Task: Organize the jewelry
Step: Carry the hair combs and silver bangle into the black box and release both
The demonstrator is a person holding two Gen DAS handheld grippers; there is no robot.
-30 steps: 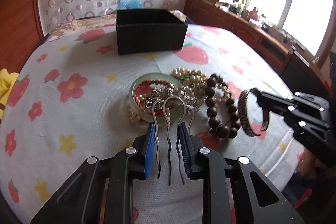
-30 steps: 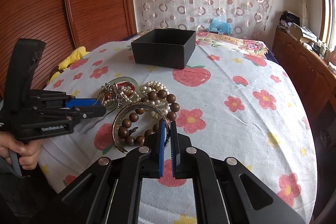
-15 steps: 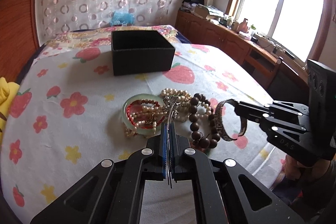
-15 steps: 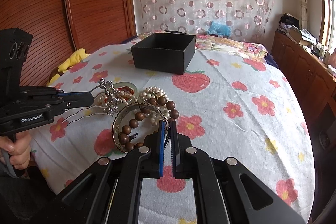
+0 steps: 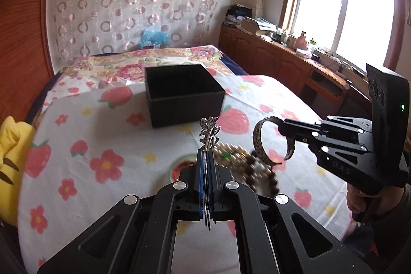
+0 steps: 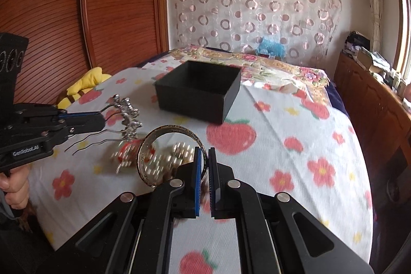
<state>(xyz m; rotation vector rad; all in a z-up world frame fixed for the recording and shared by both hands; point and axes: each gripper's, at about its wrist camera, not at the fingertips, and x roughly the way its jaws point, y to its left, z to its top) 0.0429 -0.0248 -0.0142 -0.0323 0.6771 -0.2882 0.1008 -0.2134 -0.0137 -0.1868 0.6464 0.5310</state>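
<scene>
My left gripper (image 5: 205, 158) is shut on a silver hair comb (image 5: 209, 131), held edge-on above the bed; the comb's ornate top and wavy prongs show in the right wrist view (image 6: 123, 117). My right gripper (image 6: 205, 158) is shut on an engraved metal bangle (image 6: 159, 143), also seen in the left wrist view (image 5: 259, 143). Both are lifted above the blurred pile of beads and pearls (image 5: 244, 166), which also shows in the right wrist view (image 6: 164, 161). An open black box (image 5: 183, 94) stands farther back on the bed (image 6: 200, 91).
The floral strawberry sheet (image 5: 90, 140) covers the bed. A yellow plush toy (image 5: 10, 140) lies at the left edge. A wooden cabinet (image 5: 282, 63) runs along the right under the window. A wooden headboard panel (image 6: 77, 17) stands at the left.
Both grippers have risen from the pile and tilted up toward the box. The comb, flat between open jaws a second ago, is now clamped edge-on. The bangle stays clamped.
</scene>
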